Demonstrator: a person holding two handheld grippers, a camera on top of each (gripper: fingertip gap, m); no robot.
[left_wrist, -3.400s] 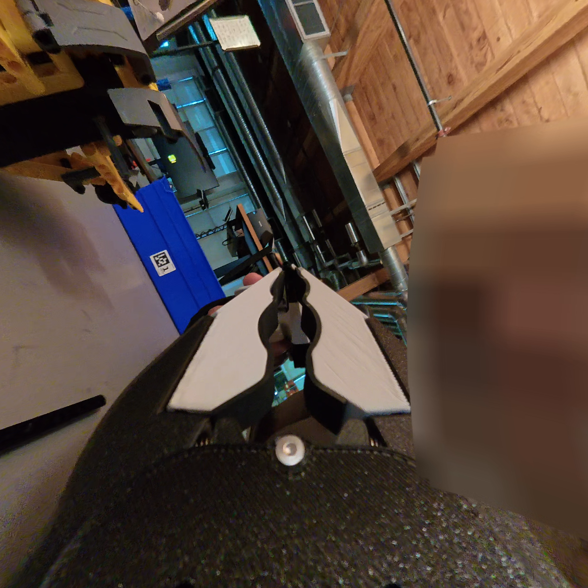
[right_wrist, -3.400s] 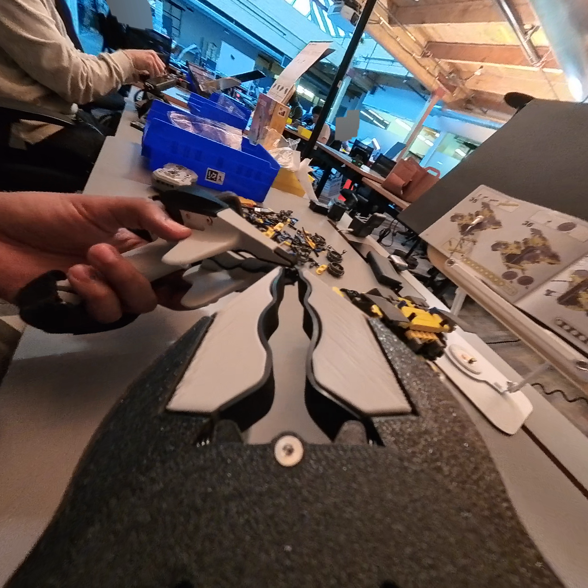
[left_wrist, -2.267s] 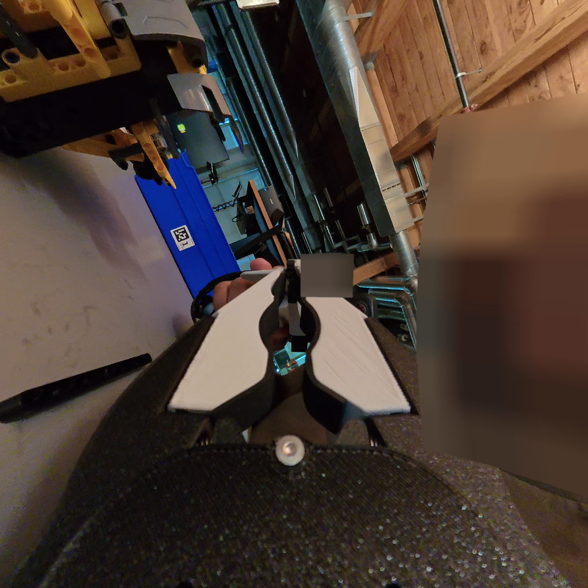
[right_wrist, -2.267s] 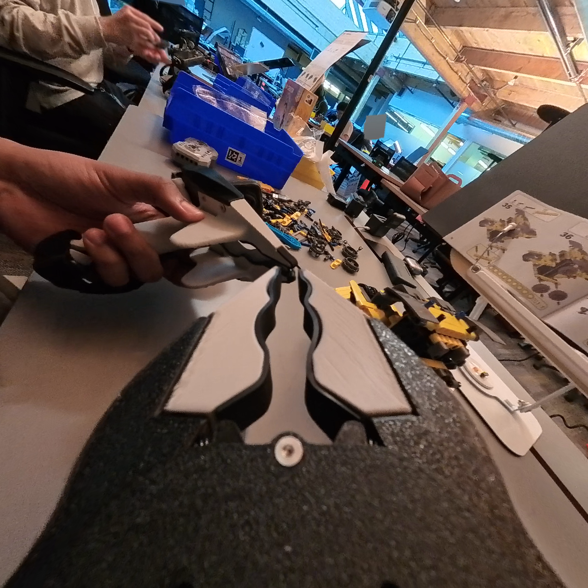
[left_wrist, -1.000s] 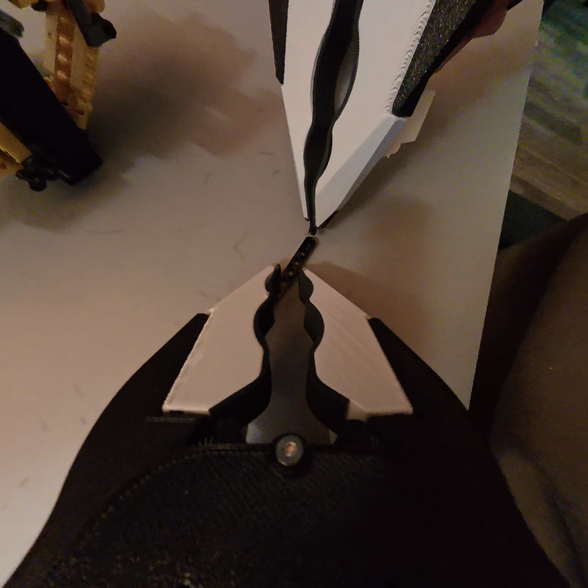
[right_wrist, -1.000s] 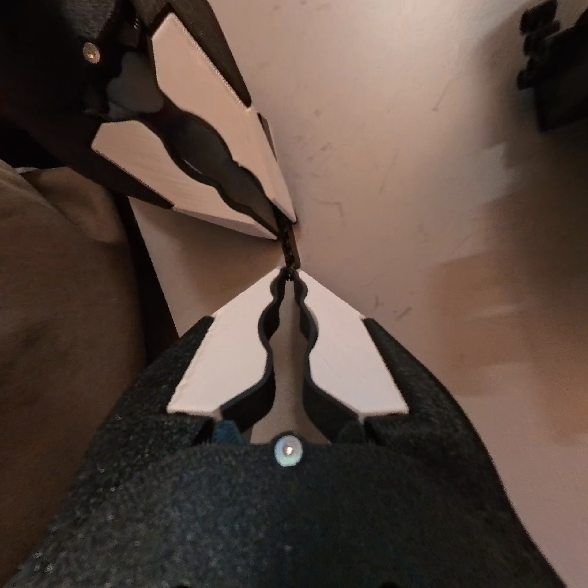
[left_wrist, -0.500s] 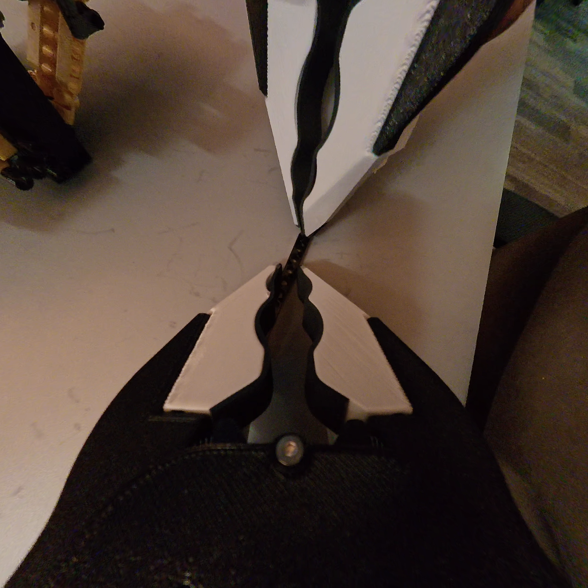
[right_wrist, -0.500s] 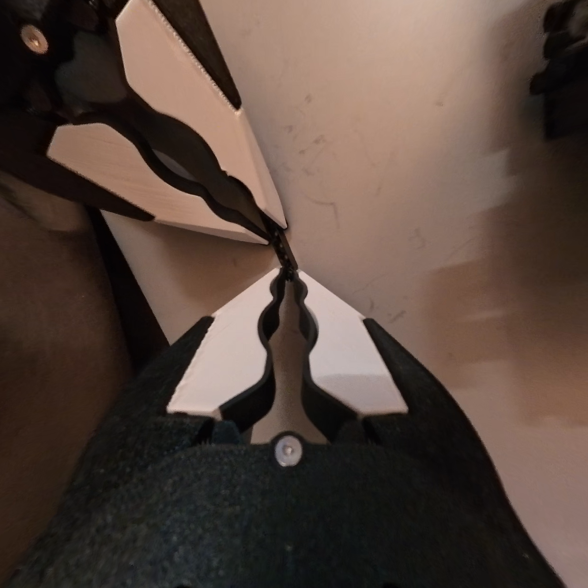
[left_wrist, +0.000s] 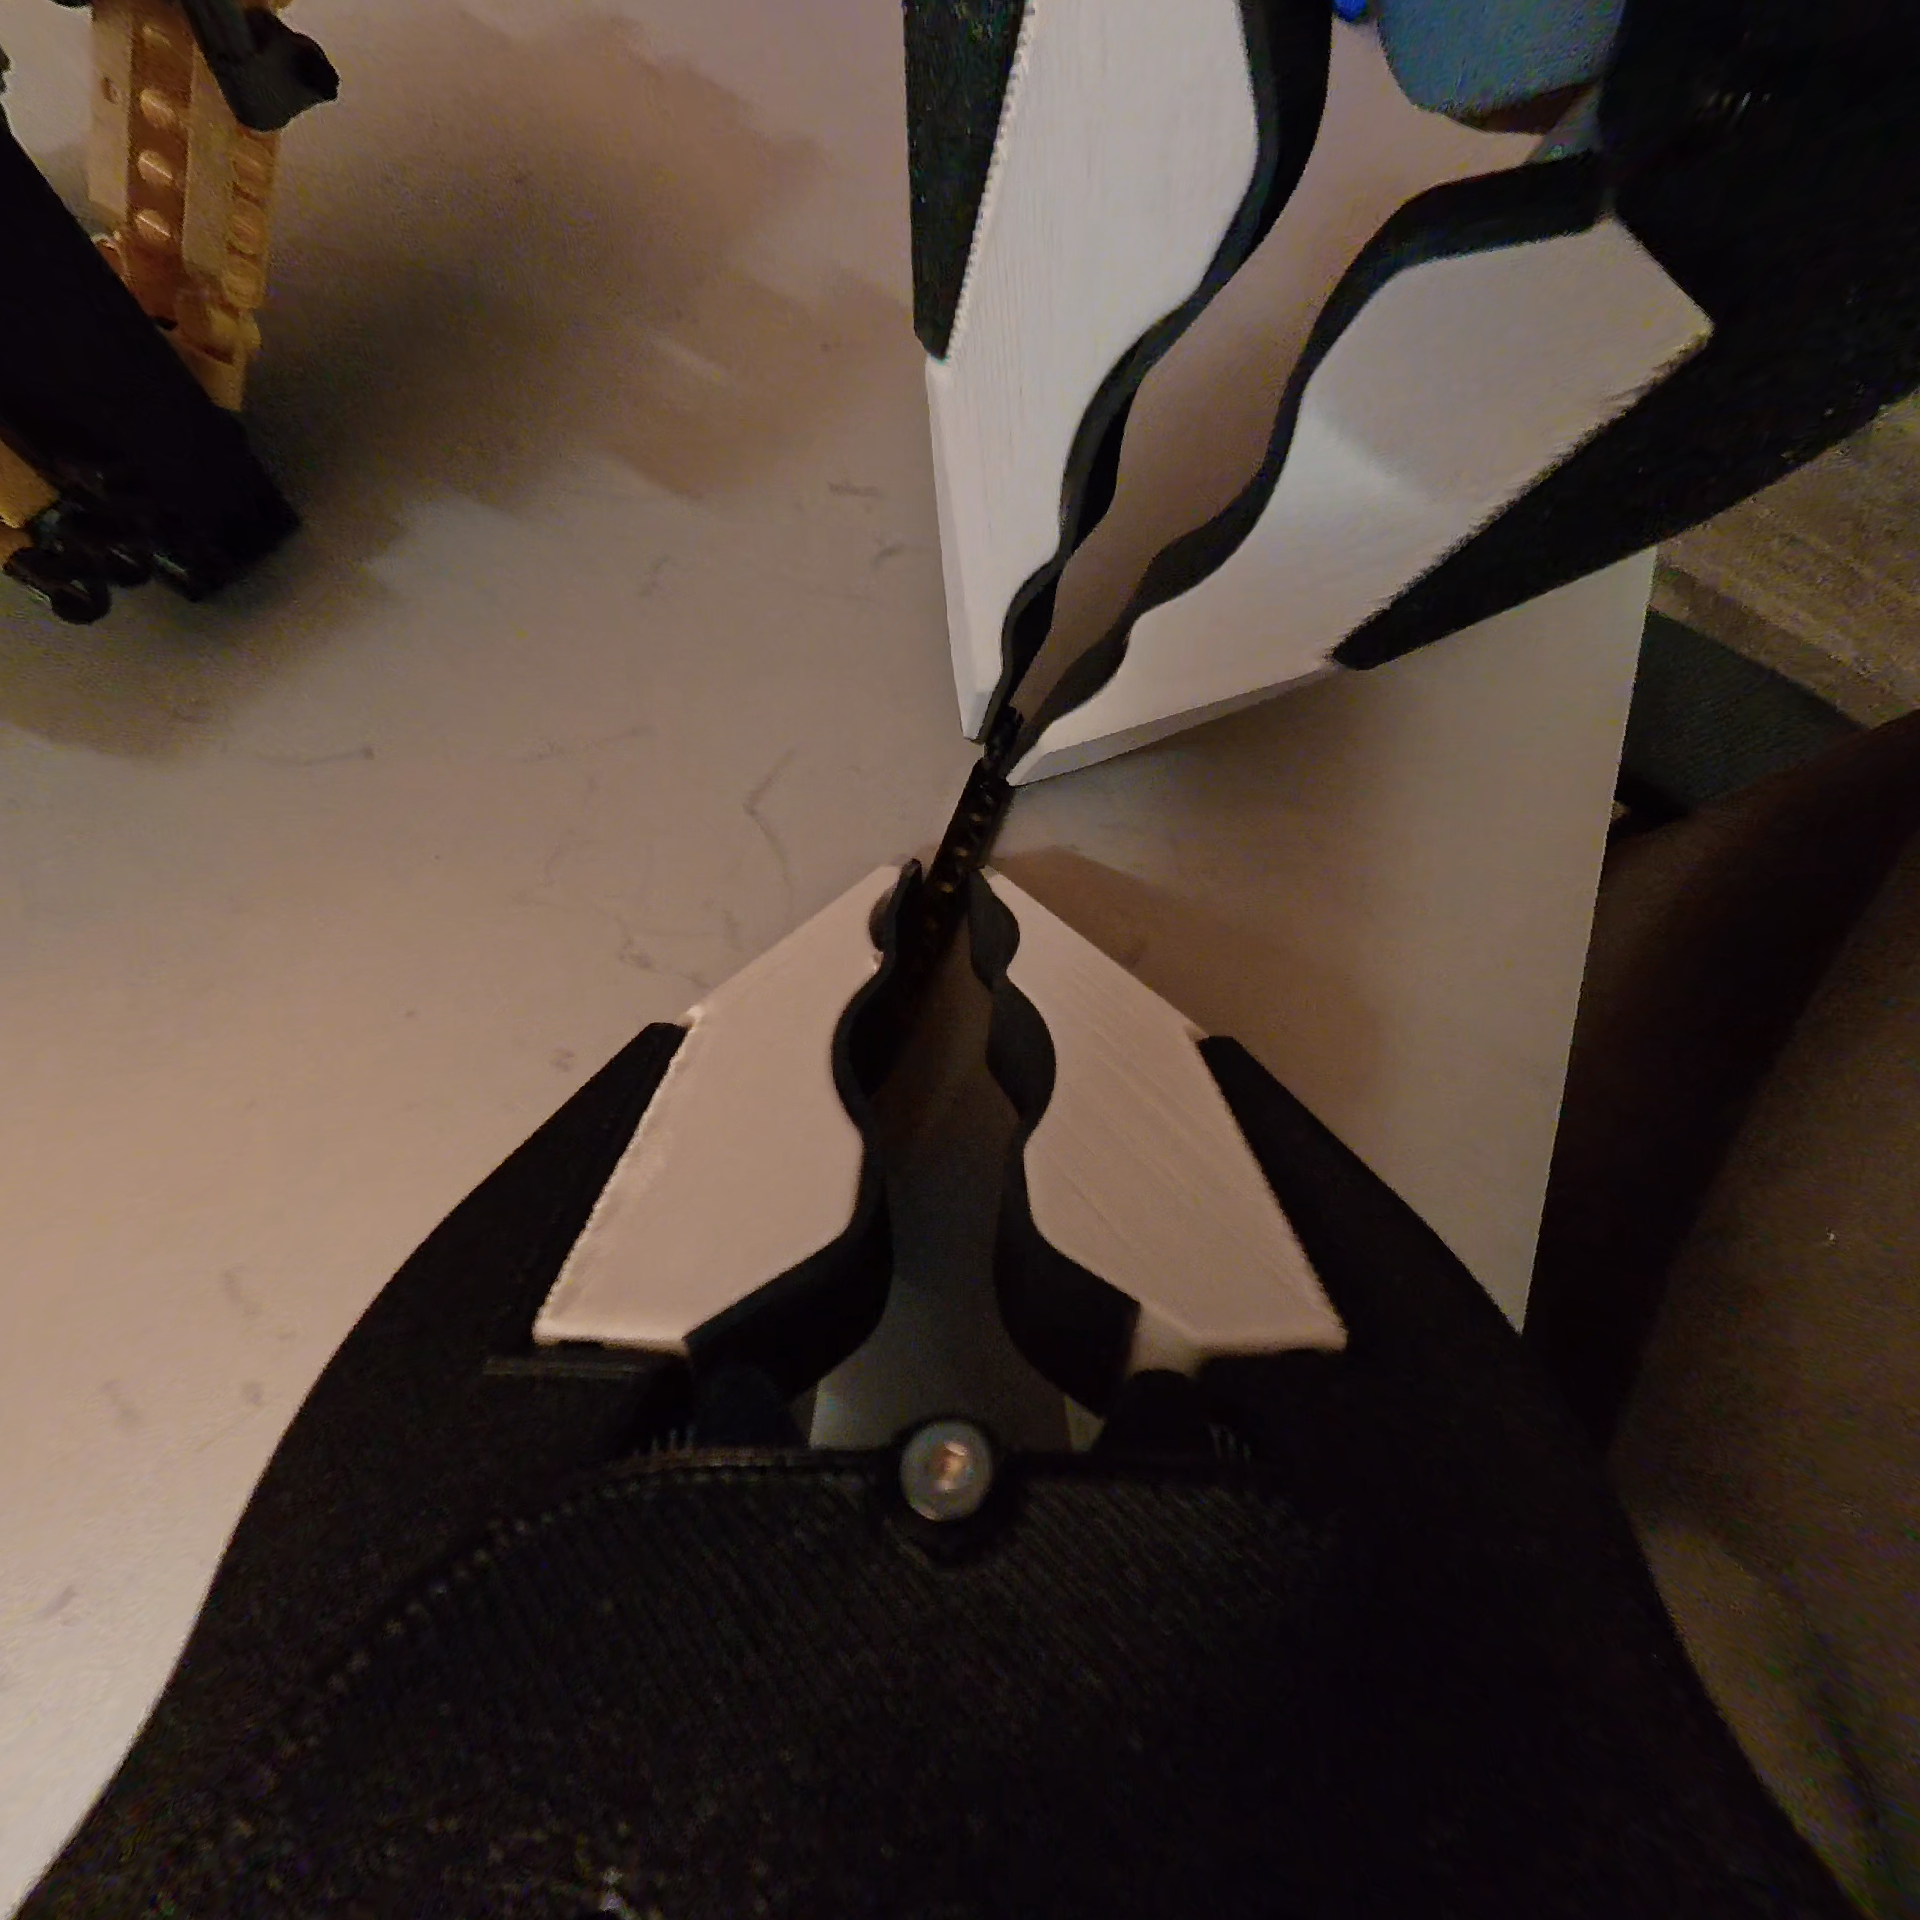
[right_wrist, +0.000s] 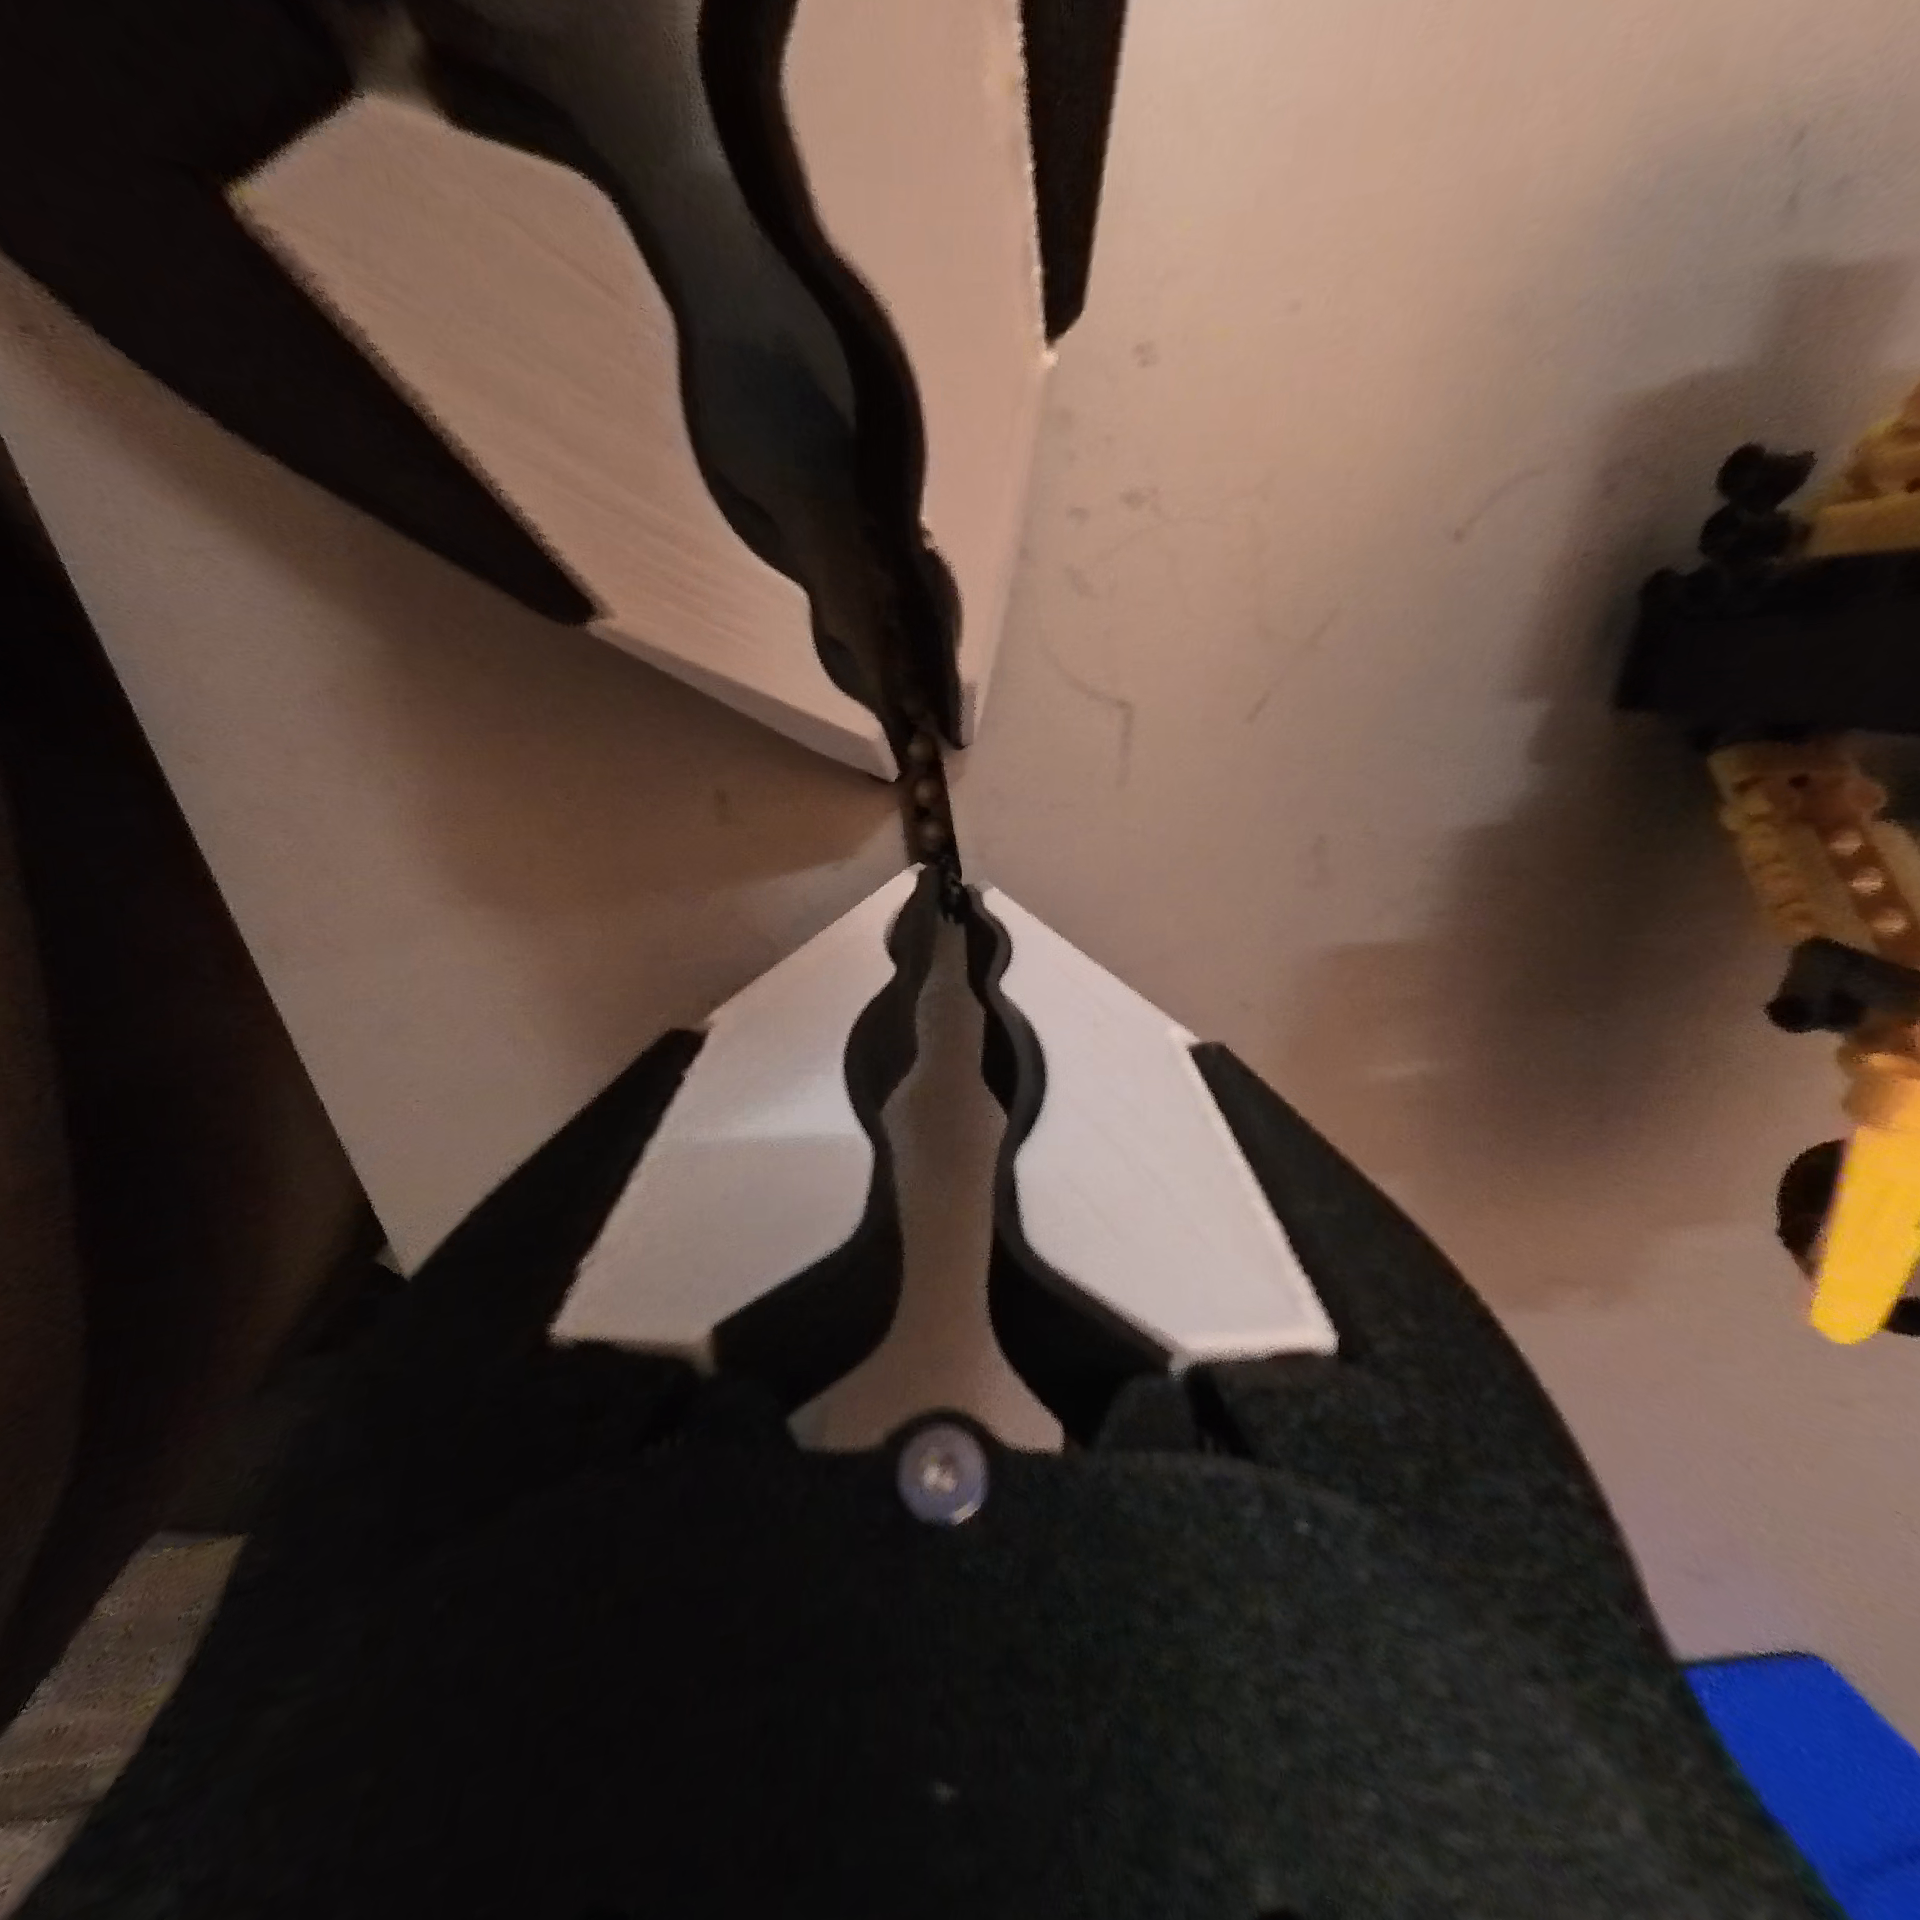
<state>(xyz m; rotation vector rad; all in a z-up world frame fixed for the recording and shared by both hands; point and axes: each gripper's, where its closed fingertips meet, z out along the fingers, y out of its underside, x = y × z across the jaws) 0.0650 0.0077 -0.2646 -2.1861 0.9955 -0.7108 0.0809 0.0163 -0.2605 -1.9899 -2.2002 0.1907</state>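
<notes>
Both grippers meet tip to tip over a pale surface (left_wrist: 436, 831), sharing one thin black toothed strip (left_wrist: 961, 831) (a studded beam seen edge-on, as far as the dim light lets one tell). The left gripper (left_wrist: 940, 883) has its jaws pressed together on the near end of the strip in the left wrist view, with the strip running down along the inner side of its left finger. The right gripper (right_wrist: 948, 894) pinches the other end with its jaws drawn tight at the very tips. In the left wrist view the right gripper (left_wrist: 1013, 727) comes in from the far right, and in the right wrist view the left gripper (right_wrist: 925, 727) comes in from the far left. The strip is held in the air between them, above the surface and not resting on it.

The surface edge runs close by on the right of the left wrist view, with dark floor (left_wrist: 1787, 582) beyond it, so open room lies mainly to the left, where the surface is bare and lightly scuffed. A yellow and black brick model (left_wrist: 125, 343) stands at the far left there, well apart from the jaws; it shows at the right in the right wrist view (right_wrist: 1829, 831). A blue object (right_wrist: 1808, 1787) sits in the near right corner of that view. The room is dim and warm-lit, with soft shadows falling across the surface.
</notes>
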